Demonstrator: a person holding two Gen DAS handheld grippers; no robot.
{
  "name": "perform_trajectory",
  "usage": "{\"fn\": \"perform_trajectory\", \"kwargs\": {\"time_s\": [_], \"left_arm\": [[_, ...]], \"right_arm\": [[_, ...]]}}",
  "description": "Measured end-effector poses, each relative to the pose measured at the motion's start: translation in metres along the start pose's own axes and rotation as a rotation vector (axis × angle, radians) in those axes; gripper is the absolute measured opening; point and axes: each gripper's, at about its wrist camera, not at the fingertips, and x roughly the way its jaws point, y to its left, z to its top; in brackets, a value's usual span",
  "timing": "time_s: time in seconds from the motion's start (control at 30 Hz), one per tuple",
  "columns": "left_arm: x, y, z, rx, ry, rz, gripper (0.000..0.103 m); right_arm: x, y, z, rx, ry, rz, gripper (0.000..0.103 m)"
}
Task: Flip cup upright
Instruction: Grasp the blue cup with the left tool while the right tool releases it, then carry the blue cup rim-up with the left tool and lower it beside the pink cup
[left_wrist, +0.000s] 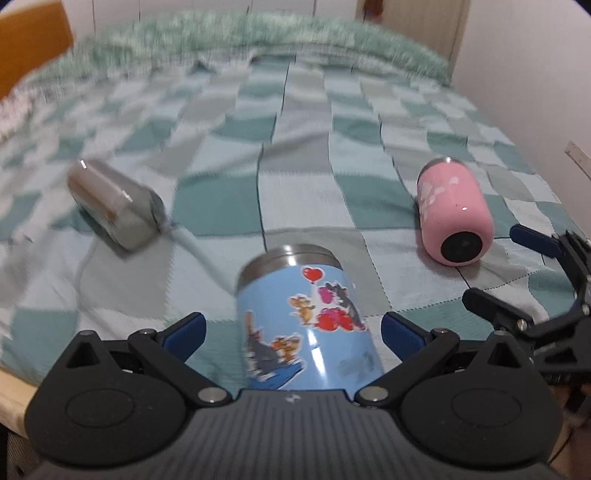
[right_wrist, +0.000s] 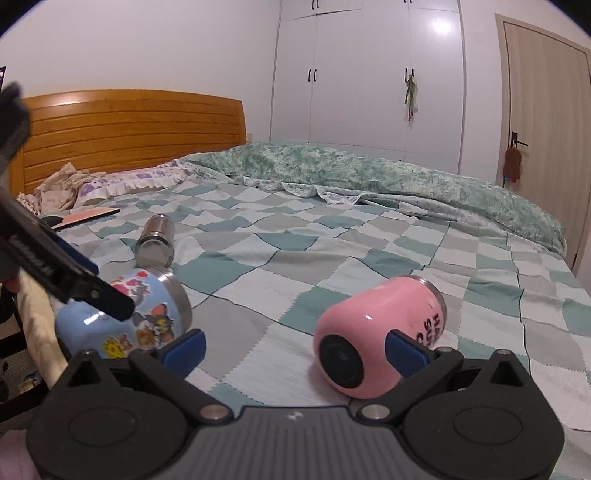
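Three cups lie on their sides on the checked bedspread. A blue cartoon-sticker cup (left_wrist: 303, 325) lies between the open fingers of my left gripper (left_wrist: 293, 330), its steel rim pointing away; the pads do not touch it. It also shows in the right wrist view (right_wrist: 122, 317). A pink cup (left_wrist: 452, 218) lies to the right, its black base toward me. In the right wrist view the pink cup (right_wrist: 373, 332) lies partly between the open fingers of my right gripper (right_wrist: 295, 347), close to the right pad. A steel cup (left_wrist: 114, 206) lies at the left.
The bed's near edge runs just under both grippers. A green duvet (right_wrist: 388, 177) is bunched along the far side. A wooden headboard (right_wrist: 129, 129), pillows and a flat book (right_wrist: 88, 216) are at the left. Wardrobe and door stand behind.
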Motion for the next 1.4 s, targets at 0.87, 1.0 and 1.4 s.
{"fn": "perform_trajectory", "kwargs": {"time_s": [0.87, 1.0, 1.4], "left_arm": [[0.029, -0.018, 0.005, 0.014, 0.128, 0.027, 0.088], [0.016, -0.012, -0.003, 0.008, 0.070, -0.010, 0.088], [-0.045, -0.002, -0.007, 0.039, -0.177, -0.047, 0.085]], "right_arm": [[-0.006, -0.008, -0.019, 0.081, -0.027, -0.005, 0.103], [-0.017, -0.006, -0.022, 0.095, -0.033, -0.021, 0.103], [-0.041, 0.001, -0.022, 0.135, -0.086, -0.057, 0.103]]}}
